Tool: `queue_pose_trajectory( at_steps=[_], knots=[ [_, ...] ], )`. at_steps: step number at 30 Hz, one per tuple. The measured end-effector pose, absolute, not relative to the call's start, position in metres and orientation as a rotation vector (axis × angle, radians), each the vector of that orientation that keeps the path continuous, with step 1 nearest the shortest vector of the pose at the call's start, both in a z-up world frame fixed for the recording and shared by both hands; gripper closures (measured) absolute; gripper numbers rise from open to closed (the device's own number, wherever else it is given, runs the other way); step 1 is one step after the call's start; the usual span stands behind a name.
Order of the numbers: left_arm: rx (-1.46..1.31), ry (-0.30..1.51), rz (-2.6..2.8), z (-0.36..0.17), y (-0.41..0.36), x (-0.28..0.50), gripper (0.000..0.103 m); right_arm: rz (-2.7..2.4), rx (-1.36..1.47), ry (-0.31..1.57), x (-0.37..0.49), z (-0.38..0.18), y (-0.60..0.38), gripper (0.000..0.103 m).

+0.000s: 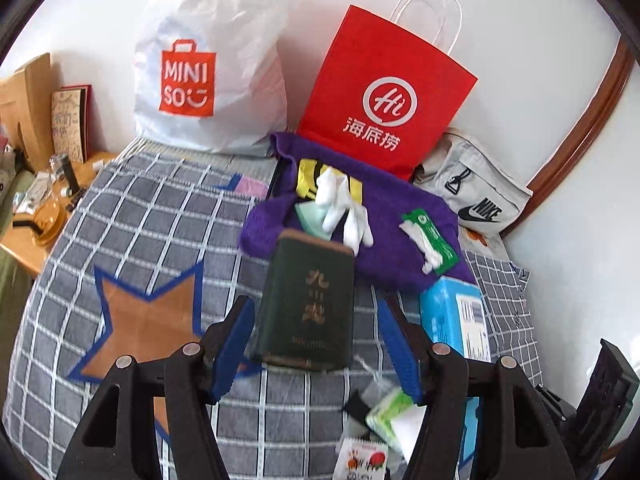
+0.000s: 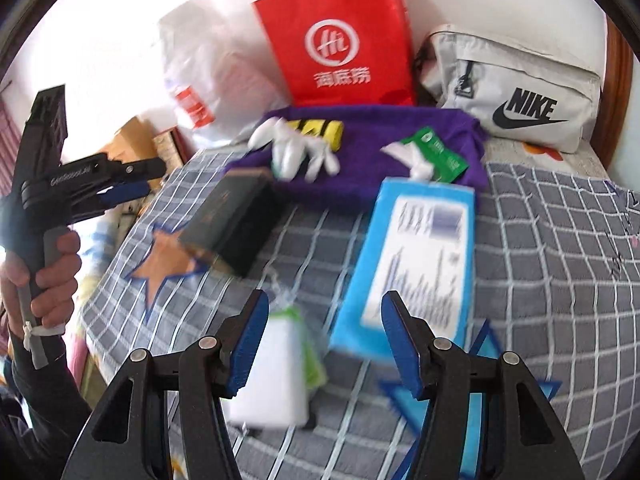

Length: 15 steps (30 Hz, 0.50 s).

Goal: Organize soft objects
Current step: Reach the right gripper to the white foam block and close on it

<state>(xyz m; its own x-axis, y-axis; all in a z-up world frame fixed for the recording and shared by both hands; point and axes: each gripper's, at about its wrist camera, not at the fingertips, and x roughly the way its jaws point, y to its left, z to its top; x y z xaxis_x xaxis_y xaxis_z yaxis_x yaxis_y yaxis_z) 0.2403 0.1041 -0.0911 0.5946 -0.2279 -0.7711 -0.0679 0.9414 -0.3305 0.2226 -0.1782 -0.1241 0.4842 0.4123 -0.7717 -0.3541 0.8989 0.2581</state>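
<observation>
A purple towel [image 1: 384, 232] [image 2: 380, 160] lies on the checked bedspread with white gloves [image 1: 340, 208] [image 2: 296, 148], a yellow-black item [image 1: 308, 176] [image 2: 324, 130] and a green tissue packet [image 1: 430, 236] [image 2: 436, 156] on it. A dark green box [image 1: 306, 304] [image 2: 232, 220] lies in front of it. My left gripper [image 1: 316, 344] is open just before that box, empty; it also shows at the left of the right wrist view [image 2: 132, 184]. My right gripper [image 2: 324, 340] is open and empty above a blue tissue pack [image 2: 412, 268] [image 1: 456, 320] and a white-green packet [image 2: 276, 364] [image 1: 390, 412].
A white MINISO bag [image 1: 200, 76], a red paper bag [image 1: 384, 92] [image 2: 340, 40] and a grey Nike pouch [image 1: 472, 192] [image 2: 516, 92] stand against the wall behind the towel. A cluttered wooden table [image 1: 24, 248] is left of the bed. A small printed sachet [image 1: 360, 460] lies near.
</observation>
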Motion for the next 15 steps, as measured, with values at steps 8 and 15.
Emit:
queue_pose_trajectory(
  at_steps=[8,15],
  knots=[
    [-0.364,0.961,-0.097,-0.112,0.106,0.196,0.041,0.498,-0.034,0.923,0.177,-0.137,-0.151,0.034],
    [-0.384,1.004,-0.094,-0.139,0.112,0.168,0.041,0.490,-0.097,0.945,0.170,-0.161,-0.131,0.031]
  ],
)
